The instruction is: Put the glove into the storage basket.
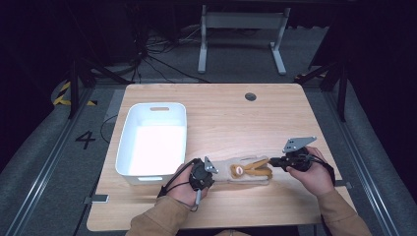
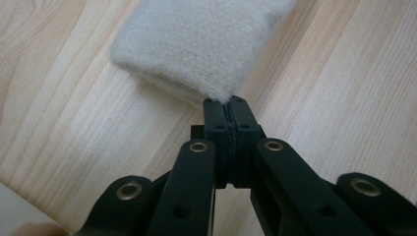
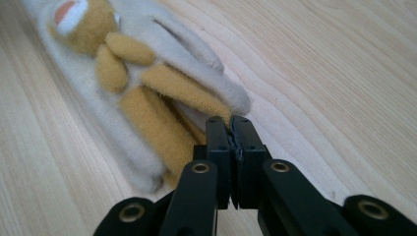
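Lying flat on the wooden table (image 1: 305, 123) near its front edge, just right of the white plastic bin (image 1: 155, 142), a cream fleece mitten (image 1: 246, 171) with tan patches stretches between both hands. The left gripper (image 2: 228, 104) is clamped on the mitten's cuff end, jaws pressed together over the fabric. The right gripper (image 3: 231, 123) is clenched on the tan fingertip end of the mitten.

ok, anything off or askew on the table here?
Nothing stands out. The fleece glove lies flat on the table, pinched at opposite ends by the left gripper and right gripper. White bin sits upright.
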Motion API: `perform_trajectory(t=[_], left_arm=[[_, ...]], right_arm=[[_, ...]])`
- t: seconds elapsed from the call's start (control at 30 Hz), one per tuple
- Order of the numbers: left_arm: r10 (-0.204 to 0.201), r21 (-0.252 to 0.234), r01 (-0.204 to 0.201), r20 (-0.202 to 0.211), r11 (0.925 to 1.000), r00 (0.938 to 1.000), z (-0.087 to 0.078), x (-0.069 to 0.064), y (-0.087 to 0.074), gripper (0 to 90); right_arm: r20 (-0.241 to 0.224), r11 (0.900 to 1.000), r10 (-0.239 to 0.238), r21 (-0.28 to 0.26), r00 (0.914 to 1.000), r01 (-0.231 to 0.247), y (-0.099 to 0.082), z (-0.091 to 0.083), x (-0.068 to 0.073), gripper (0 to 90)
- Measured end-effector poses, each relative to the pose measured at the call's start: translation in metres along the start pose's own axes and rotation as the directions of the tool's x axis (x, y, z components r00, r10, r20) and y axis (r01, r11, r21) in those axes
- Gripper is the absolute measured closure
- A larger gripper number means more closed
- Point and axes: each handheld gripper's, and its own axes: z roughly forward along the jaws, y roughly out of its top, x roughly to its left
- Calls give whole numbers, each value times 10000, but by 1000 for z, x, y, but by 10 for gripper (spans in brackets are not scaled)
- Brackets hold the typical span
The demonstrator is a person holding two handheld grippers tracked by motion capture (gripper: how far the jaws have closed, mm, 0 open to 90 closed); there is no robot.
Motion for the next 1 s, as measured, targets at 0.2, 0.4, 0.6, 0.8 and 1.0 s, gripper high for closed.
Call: perform_trajectory(t=[0.2,0.4,0.6,0.8,1.0], left_arm=[[-120,305,116,133,9995,9998,6,3,-1,893],[-145,613,129,261,9980,9996,9,4,1,850],[-500,781,471,354,9958,9981,1,6,2,651],[-579,290,565,481,9980,9972,-10,7,7,571],[-433,-184,445,618,9988,9971,-13,5,14,541]], right_arm=[[-259,9992,84,390,9996,-74,-3,-1,1,877],[-274,9949,49,1008,9996,-21,-9,2,0,786],[-175,9975,178,687,9997,-166,-11,-8,-1,831],[-16,9990,256,367,9997,-255,-11,-11,1,893],[104,9987,502,78,9987,-503,-14,-18,1,893]])
